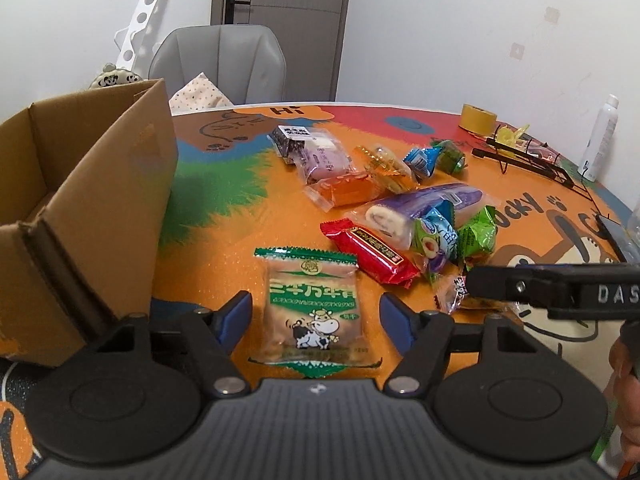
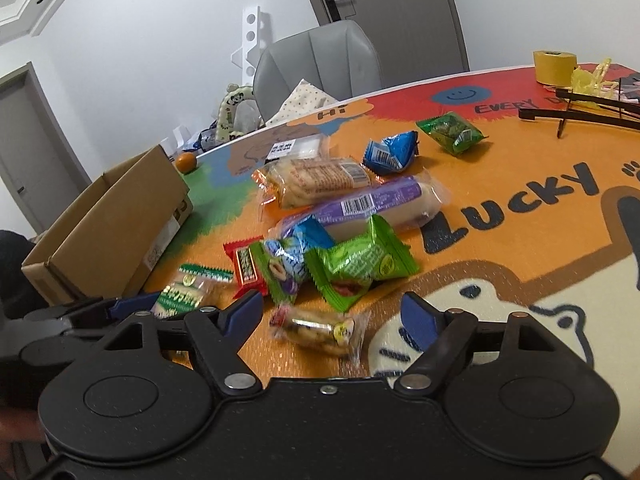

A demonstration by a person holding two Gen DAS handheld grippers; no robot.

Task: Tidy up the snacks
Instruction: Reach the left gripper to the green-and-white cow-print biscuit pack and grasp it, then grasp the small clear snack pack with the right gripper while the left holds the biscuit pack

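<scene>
Left gripper point(image 1: 316, 312): nearest the lens, jaws well apart, blue pads either side of the cow packet, neither pad pressing on it.
Cow packet point(image 1: 314, 312): green-and-tan wrapper with a cartoon cow, flat on the table between the left pads, just right of the cardboard box.
Right gripper point(image 2: 332, 314): jaws spread wide, nothing gripped; clear nut bar packet lying between the pads, untouched.
Nut bar packet point(image 2: 320, 330): transparent wrapper, slightly blurred, flat on the mat near the table's front edge.
Red bar point(image 1: 370, 252): just right of the cow packet, angled toward the pile.
Snack pile point(image 2: 340, 216): green, blue and purple wrappers heaped mid-table; long purple roll cake point(image 2: 376, 204) behind the green ones, orange biscuit pack point(image 2: 316, 180) beyond it.
Cardboard box point(image 1: 80, 208): open-topped, at the table's left side, inside hidden from view.
Table point(image 2: 520, 248): orange cartoon mat with "LUCKY" lettering.
Yellow tape roll point(image 2: 554, 66): far right corner, near a black wire rack point(image 2: 580, 114).
Grey chair point(image 1: 220, 64): behind the table, before a grey door.
</scene>
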